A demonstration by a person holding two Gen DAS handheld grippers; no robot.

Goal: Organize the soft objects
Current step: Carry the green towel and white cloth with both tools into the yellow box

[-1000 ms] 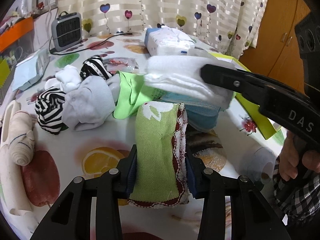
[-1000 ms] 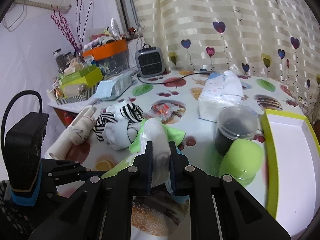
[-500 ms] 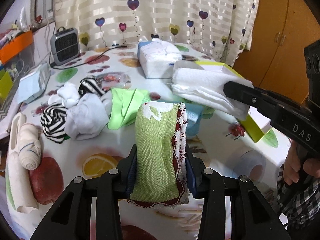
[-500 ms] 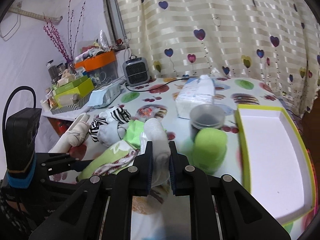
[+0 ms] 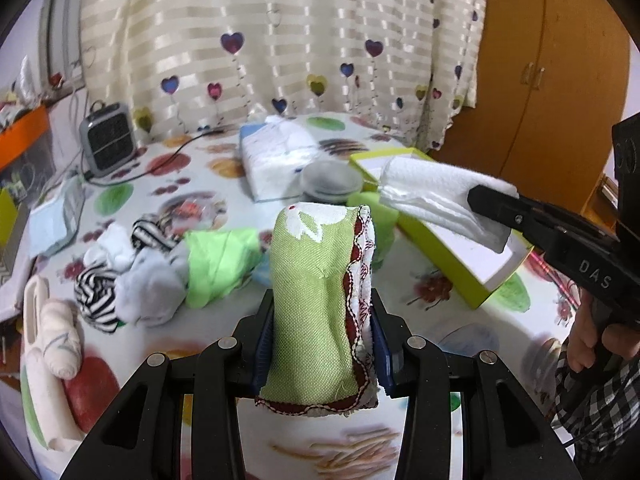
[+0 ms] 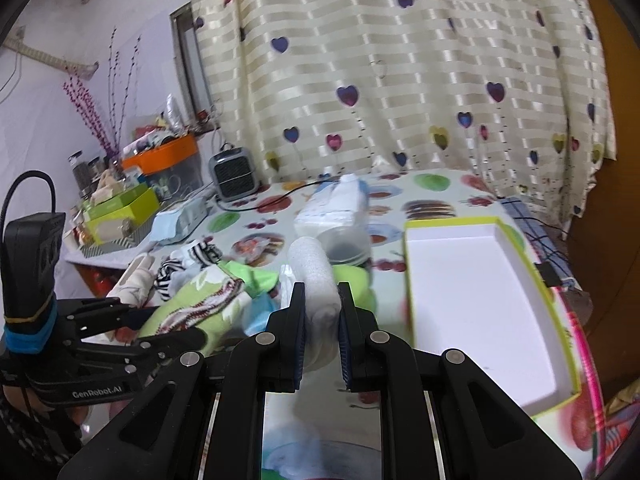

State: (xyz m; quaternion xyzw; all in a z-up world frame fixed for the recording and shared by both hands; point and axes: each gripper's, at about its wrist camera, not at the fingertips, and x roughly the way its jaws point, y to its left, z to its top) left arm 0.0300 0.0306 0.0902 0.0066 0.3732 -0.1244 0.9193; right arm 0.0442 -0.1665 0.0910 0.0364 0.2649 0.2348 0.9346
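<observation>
Clamping a folded green cloth [image 5: 316, 304] upright, the left hand-held gripper [image 5: 320, 344] hangs above the surface [image 5: 420, 280] while the right hand-held gripper [image 6: 322, 312] (jaws closed) pinches a rolled white towel [image 6: 314, 276] beside the yellow-rimmed box [image 6: 476, 300].

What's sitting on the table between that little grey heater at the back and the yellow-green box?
A white tissue pack and a lidded plastic tub lie between the heater and the box, clearest in the left wrist view.
</observation>
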